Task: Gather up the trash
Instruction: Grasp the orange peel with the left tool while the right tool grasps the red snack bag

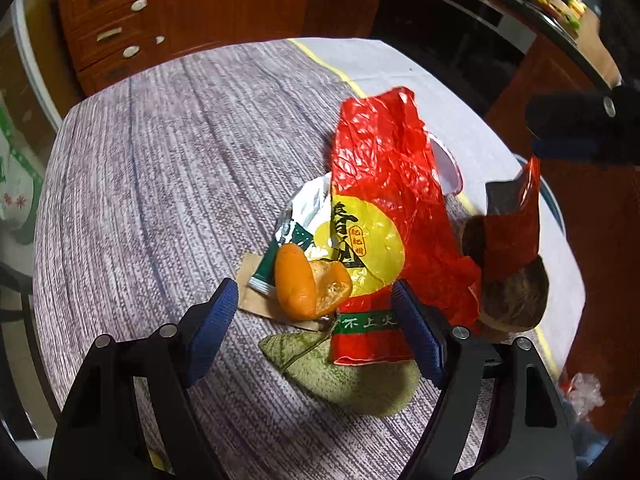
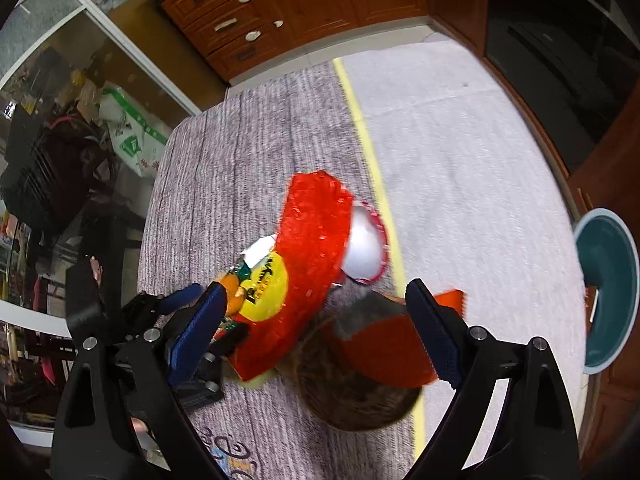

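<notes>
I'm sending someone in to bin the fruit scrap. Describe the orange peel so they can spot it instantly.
Start at the big red wrapper with the yellow circle, lying on the grey striped tablecloth. At the circle's lower left edge sits the orange peel, on top of a green-and-silver sachet. It is the only curled, glossy orange piece; its neighbours are flat wrappers, a green leaf and a brown husk.

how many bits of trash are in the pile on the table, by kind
wrappers and packaging: 4, namely red wrapper, green and silver packet, silver foil lid, red scrap
fruit peel and shell: 3, namely orange peel, green rind, brown husk
paper: 1, brown paper piece
total: 8
</notes>
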The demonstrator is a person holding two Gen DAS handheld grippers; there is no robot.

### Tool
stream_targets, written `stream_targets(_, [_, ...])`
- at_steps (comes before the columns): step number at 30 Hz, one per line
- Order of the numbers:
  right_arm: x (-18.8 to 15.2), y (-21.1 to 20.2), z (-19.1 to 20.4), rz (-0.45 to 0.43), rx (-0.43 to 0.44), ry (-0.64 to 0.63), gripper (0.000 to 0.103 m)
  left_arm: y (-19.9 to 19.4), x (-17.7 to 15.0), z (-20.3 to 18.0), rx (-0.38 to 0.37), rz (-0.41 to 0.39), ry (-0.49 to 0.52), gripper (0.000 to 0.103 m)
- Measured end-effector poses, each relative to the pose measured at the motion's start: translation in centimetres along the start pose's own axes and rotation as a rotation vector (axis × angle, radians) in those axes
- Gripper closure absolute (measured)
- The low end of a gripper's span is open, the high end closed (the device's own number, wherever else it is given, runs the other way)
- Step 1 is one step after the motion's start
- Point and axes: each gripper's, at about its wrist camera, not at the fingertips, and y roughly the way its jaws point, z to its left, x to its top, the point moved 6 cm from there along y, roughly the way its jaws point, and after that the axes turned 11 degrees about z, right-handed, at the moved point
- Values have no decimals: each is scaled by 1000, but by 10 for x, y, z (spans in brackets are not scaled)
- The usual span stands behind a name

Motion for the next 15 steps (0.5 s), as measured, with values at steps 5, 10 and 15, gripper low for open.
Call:
stream_targets(5, [3, 15, 9, 28, 3, -11, 16, 3, 2, 1, -25, -11, 1, 77])
stream_targets(10, [12, 25, 10, 41, -2, -4, 18, -2, 0, 10, -61, -27, -23, 79])
stream_targets(15, [21, 44, 19, 81, 3, -24, 37, -2, -5, 20, -94, -29, -41, 79])
